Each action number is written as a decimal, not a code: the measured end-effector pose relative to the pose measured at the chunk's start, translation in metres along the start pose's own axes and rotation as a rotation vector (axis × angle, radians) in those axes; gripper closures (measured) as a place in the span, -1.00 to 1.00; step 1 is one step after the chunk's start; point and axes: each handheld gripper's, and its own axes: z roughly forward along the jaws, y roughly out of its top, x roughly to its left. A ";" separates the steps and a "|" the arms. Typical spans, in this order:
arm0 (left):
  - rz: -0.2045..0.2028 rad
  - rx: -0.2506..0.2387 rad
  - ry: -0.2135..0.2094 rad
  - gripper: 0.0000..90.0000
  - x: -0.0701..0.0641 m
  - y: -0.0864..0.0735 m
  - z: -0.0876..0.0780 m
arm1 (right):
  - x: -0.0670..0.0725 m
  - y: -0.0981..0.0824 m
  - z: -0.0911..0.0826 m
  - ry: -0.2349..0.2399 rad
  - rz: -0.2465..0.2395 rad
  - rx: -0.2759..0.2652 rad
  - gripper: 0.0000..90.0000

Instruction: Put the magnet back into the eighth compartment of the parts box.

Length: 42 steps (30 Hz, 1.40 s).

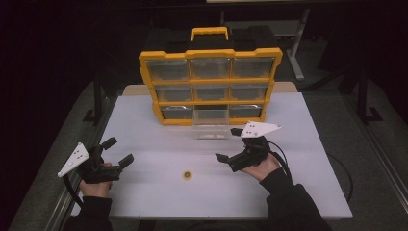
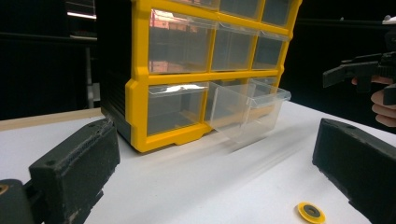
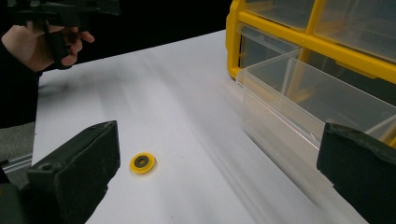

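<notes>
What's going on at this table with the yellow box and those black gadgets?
A person sits at a white table holding a black tool in each hand, the left tool and the right tool, both open and gripping nothing. In front stands a yellow drawer cabinet; its bottom middle clear drawer is pulled out. A small yellow ring lies on the table between the tools, untouched.
</notes>
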 end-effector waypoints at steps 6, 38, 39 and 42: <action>0.001 -0.001 -0.002 -0.99 0.000 0.000 0.000 | 0.002 0.003 0.005 0.013 -0.008 0.014 -1.00; -0.004 -0.003 -0.005 -0.98 0.001 0.000 0.000 | 0.015 0.017 0.042 0.108 -0.034 0.127 -1.00; -0.003 -0.003 -0.005 -0.98 0.001 0.000 0.000 | 0.016 0.017 0.043 0.110 -0.034 0.131 -1.00; -0.004 -0.004 -0.005 -0.98 0.001 0.000 0.000 | 0.017 0.019 0.046 0.117 -0.041 0.139 -1.00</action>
